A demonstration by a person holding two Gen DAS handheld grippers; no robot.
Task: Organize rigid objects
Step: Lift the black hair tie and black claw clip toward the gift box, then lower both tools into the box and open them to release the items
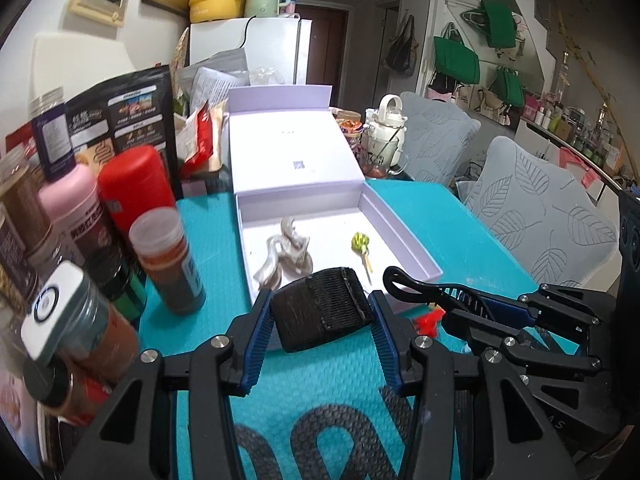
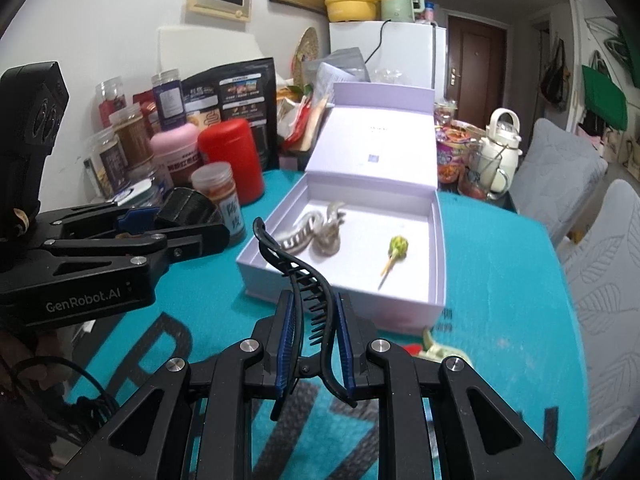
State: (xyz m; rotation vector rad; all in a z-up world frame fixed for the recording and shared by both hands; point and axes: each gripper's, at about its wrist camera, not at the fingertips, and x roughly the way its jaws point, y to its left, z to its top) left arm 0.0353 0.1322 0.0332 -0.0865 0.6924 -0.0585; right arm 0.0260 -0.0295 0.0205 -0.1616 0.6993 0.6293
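The left tool [image 1: 320, 312] clenches a black ribbed block [image 1: 322, 308]; the right tool [image 2: 313, 346] grips a black curved plastic hair clip [image 2: 304, 280], long axis pointing ahead toward the open lavender cardboard box [image 2: 438, 248] just beyond on the desk [image 2: 500, 280].

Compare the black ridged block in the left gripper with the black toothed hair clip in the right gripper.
The black ridged block is squat, broad and solid; the black toothed hair clip is long, thin, curved and lined with teeth. The block spreads the left gripper wider than the clip spreads the right gripper. Both are black and held above the teal mat, near the lilac box.
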